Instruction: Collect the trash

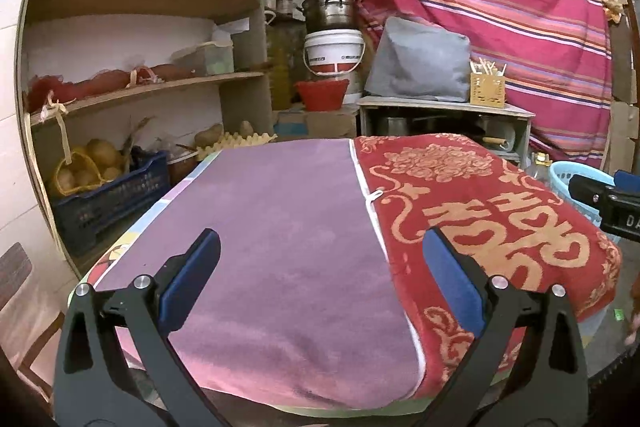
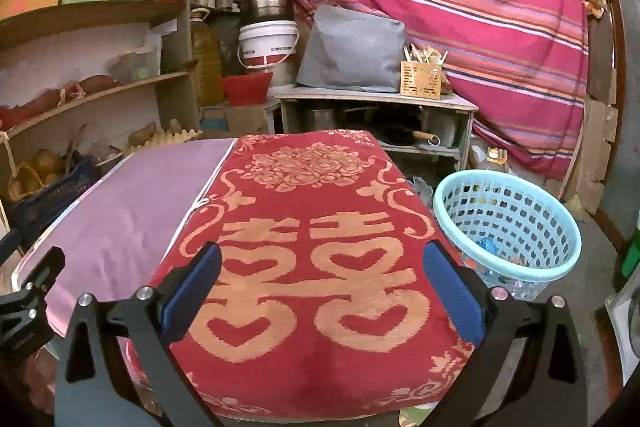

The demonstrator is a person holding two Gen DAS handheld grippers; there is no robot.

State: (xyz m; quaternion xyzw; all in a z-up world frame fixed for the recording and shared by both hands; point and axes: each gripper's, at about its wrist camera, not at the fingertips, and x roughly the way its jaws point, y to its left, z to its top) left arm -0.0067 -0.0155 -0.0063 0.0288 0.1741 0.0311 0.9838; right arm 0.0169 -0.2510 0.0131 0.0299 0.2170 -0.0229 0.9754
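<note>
A light blue plastic basket [image 2: 508,227] stands on the floor right of the table, with a few colourful scraps [image 2: 486,247] at its bottom. In the left wrist view only the basket's rim [image 1: 568,179] shows at the right edge. My left gripper [image 1: 320,247] is open above the purple cloth [image 1: 280,227], nothing between its blue pads. My right gripper [image 2: 322,259] is open over the red patterned towel [image 2: 320,267], also holding nothing. No loose trash shows on the tabletop. The other gripper's black body [image 1: 616,203] pokes in at the right of the left wrist view.
Wooden shelves [image 1: 140,83] with tubs and bags fill the left side. A dark crate with potatoes [image 1: 108,195] sits low beside the table. Behind the table stand a white bucket [image 2: 268,43], a low cabinet [image 2: 376,107] with a grey bag, and a striped hanging cloth [image 2: 480,7].
</note>
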